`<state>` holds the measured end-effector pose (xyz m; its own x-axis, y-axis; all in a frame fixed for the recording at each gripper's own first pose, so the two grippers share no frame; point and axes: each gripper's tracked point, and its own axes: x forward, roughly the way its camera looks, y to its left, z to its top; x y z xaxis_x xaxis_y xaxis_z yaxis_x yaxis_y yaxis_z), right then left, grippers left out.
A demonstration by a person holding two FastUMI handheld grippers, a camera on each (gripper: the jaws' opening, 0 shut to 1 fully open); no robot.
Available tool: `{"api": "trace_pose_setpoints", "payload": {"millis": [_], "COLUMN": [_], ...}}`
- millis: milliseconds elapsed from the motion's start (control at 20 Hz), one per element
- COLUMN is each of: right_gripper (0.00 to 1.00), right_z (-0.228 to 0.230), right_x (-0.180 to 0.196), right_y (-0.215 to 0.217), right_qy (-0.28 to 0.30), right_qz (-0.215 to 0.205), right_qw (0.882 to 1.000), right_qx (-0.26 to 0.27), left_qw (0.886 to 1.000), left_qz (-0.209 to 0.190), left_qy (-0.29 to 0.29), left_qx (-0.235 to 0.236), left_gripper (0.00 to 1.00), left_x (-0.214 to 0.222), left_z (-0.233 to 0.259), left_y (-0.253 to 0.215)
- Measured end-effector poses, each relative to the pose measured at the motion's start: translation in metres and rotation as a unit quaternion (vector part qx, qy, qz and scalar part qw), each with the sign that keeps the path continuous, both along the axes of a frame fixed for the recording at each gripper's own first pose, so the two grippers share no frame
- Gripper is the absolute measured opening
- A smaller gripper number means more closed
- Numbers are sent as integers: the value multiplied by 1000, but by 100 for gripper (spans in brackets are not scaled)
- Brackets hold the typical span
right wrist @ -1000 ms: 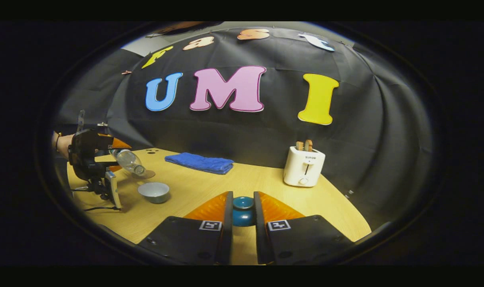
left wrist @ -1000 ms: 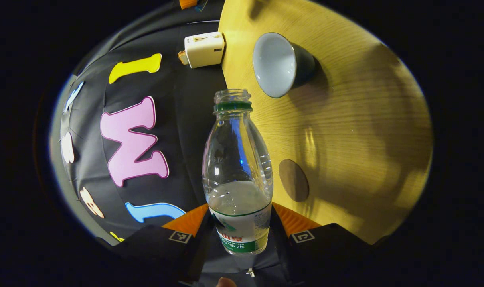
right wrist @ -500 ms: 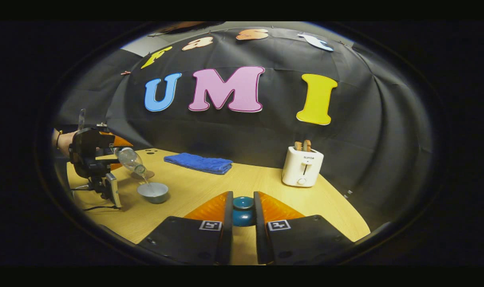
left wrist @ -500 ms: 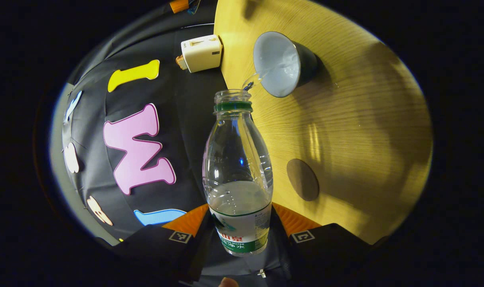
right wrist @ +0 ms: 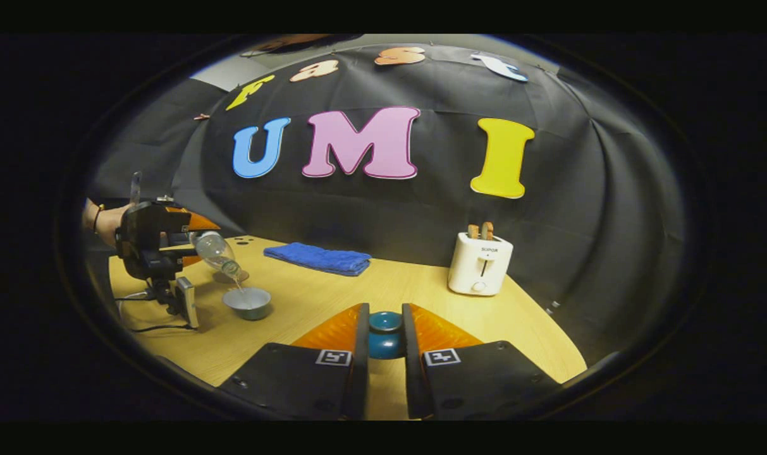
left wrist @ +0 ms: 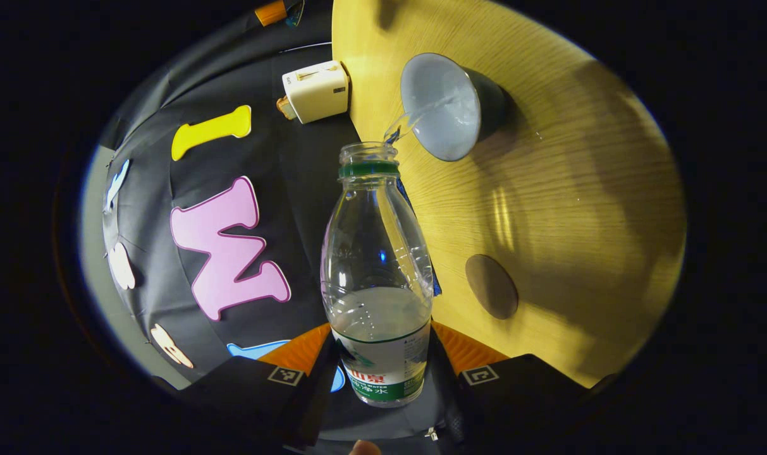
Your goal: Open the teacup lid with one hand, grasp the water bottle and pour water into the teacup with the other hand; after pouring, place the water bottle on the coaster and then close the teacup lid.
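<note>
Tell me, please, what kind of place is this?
Probably a staged booth for recording household tasks, not a real kitchen: a wooden table stands before a black cloth wall, with a toaster, a blue towel and a teacup.

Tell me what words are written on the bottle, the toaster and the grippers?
Bottle label, held in the left gripper: too blurred to read.
Toaster: one small word, too small to read.
Lid in the right gripper: no writing.
Gripper markers: square patterns, no words.

Lid point(right wrist: 385, 335) between right gripper point(right wrist: 383, 354) fingers
</note>
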<state>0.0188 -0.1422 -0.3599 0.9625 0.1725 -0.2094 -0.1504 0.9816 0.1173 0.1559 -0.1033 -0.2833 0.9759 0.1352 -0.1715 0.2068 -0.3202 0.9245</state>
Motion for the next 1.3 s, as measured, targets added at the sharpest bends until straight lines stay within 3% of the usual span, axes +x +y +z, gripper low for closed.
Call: {"api": "trace_pose_setpoints", "payload": {"millis": [50, 100, 250, 300, 750, 1000, 1300], "right_gripper": [27, 32, 32, 27, 27, 27, 27], "right_z": [1, 1, 1, 2, 1, 3, 6], "right_x": [0, -1, -2, -2, -9, -11, -9], "right_y": [0, 0, 0, 0, -10, -13, -15], "right_qy": [-1, -2, -3, -4, -4, -5, -9], "right_qz": [0, 2, 4, 5, -9, -13, -18], "right_qw": [1000, 1000, 1000, 1000, 1000, 1000, 1000], "right_qx": [1, 2, 7, 8, 21, 21, 22], "left_qw": [1000, 1000, 1000, 1000, 996, 993, 984], "left_qz": [-1, -1, -8, -12, -53, -57, -103], "left_qy": [0, -1, -7, -7, -15, -19, -31], "left_qx": [1, 4, 23, 28, 75, 100, 141], "left_gripper": [75, 75, 76, 76, 76, 75, 75], "left_x": [0, 0, 3, 4, 12, 14, 20], "left_z": [1, 1, 7, 9, 22, 30, 43], "left_y": [0, 0, -2, -3, -14, -12, -26]}}
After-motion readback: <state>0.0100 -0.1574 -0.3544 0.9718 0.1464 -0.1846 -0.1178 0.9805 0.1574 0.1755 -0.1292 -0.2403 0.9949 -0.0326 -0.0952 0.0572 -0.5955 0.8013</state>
